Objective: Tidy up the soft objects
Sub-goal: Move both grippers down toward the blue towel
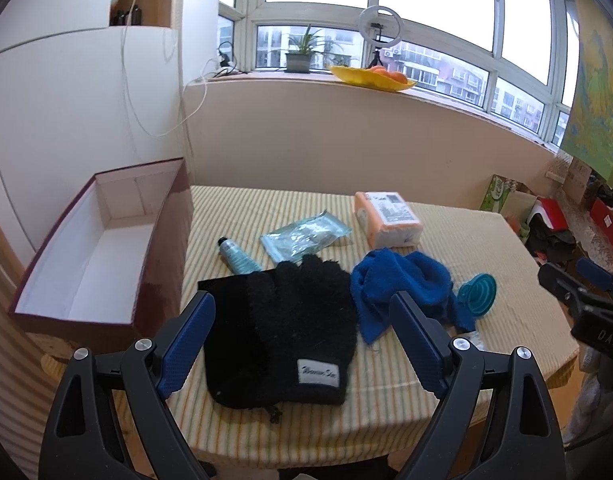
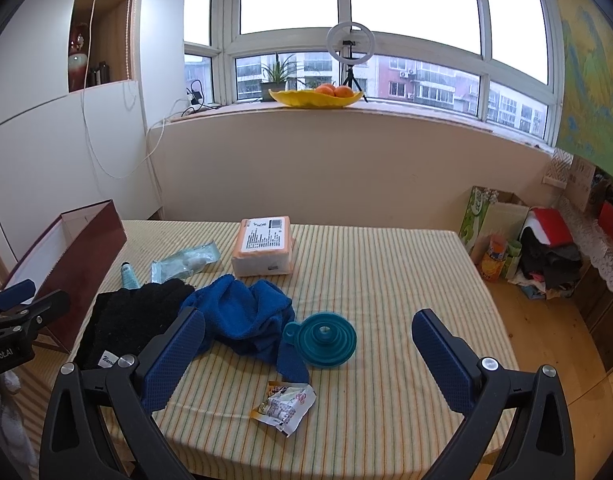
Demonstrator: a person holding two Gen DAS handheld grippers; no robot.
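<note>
Your left gripper (image 1: pixel 302 332), wide open and empty, hovers nearer the black glove (image 1: pixel 302 320), which lies at its twelve o'clock, cuff toward you, beside the blue cloth (image 1: pixel 402 280) on the striped table (image 2: pixel 386 264), open box (image 1: pixel 86 256) at ten, while your right gripper (image 2: pixel 308 344) gapes empty too.

Daylight comes from the far window (image 2: pixel 346 0), which is overexposed white. The bench (image 2: pixel 386 260) is evenly lit with soft shadows. Fisheye edges bend and darken.

Black tools (image 1: pixel 302 344) (image 2: pixel 308 360) (blue textured pads, silver screws)
</note>
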